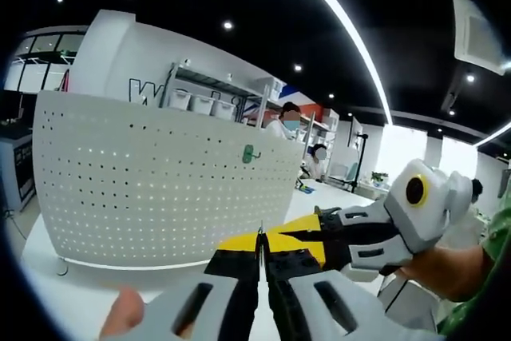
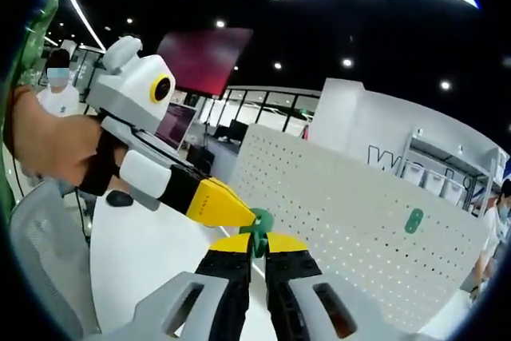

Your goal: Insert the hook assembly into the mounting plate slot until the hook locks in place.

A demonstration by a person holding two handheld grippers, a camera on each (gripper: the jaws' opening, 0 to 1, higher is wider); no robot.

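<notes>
- Left tool [image 1: 261,257]: we record its yellow-tipped black jaws pressed together with nothing seen between them in the left gripper view; in the right gripper view it [image 2: 231,212] reaches in from the left, held in a hand [image 2: 48,145], its yellow tip touching the green hook.
- Right tool [image 2: 257,255]: clenched on a green hook [image 2: 259,225], which stands out just beyond the jaw tips. In the left gripper view it [image 1: 307,239] enters from the right, its tip meeting the left tool's tip.
- White pegboard [image 1: 160,173]: we list it standing upright on the white counter [image 1: 72,293], behind the tools.
- Green mounting plate [image 1: 250,152]: fixed on the pegboard's face near its upper edge; in the right gripper view it [image 2: 413,220] sits well apart from the held hook.
- Background: shelving with white bins [image 1: 204,104], and seated people beyond the pegboard.
</notes>
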